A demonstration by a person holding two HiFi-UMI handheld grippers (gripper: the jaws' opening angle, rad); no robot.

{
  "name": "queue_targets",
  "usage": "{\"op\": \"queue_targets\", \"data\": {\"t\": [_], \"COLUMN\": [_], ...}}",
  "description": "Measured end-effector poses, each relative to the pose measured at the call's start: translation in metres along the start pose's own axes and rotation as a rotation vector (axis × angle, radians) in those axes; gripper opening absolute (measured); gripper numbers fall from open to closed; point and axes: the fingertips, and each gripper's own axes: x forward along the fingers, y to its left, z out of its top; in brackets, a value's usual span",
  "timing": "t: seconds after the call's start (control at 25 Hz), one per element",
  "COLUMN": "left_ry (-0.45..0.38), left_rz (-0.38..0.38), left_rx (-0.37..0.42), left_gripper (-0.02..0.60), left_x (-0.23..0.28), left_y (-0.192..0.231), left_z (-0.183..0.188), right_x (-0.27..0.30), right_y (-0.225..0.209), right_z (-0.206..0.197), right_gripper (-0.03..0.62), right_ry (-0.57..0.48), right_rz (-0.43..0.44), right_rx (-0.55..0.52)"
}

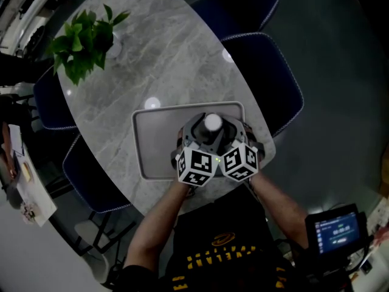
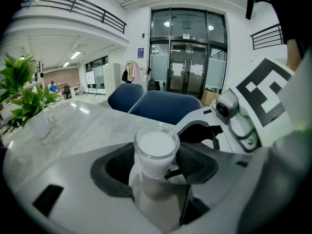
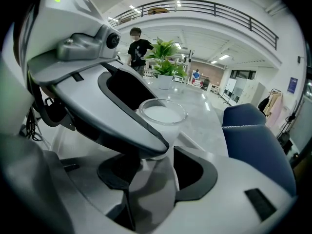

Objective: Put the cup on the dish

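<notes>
A clear cup (image 1: 213, 122) with white contents is over the near right part of the grey rectangular dish (image 1: 159, 146), a tray on the marble table. Both grippers meet at it from the near side. My left gripper (image 1: 203, 131) has its dark pads against the cup's sides (image 2: 156, 147) and is shut on it (image 2: 156, 172). My right gripper (image 1: 223, 131) comes in from the right and its jaws (image 3: 153, 172) also close around the cup's lower body (image 3: 163, 113). The left gripper's jaw hides part of the cup there. Whether the cup rests on the dish is hidden.
A potted green plant (image 1: 85, 38) stands at the table's far left. Dark blue chairs (image 1: 267, 84) ring the oval marble table (image 1: 176, 53). A screen device (image 1: 337, 230) sits at the lower right. A person (image 3: 139, 45) stands far off.
</notes>
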Motion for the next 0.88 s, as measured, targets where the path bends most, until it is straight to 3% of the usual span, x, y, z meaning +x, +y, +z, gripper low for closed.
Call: {"op": "queue_targets", "data": {"t": [0.2, 0.88], "left_ry": [-0.03, 0.009], "left_rz": [-0.014, 0.011], "left_rx": [-0.032, -0.02], "left_gripper": [0.264, 0.288], "left_x": [-0.002, -0.006], "left_y": [-0.001, 0.018], "left_z": [-0.002, -0.012], "right_x": [-0.002, -0.006], "right_y": [0.002, 0.003], "right_z": [0.0, -0.003], "right_gripper": [0.214, 0.213], "right_ry": [0.001, -0.03], "right_rz": [0.01, 0.007], "right_rx": [0.003, 0.075]}}
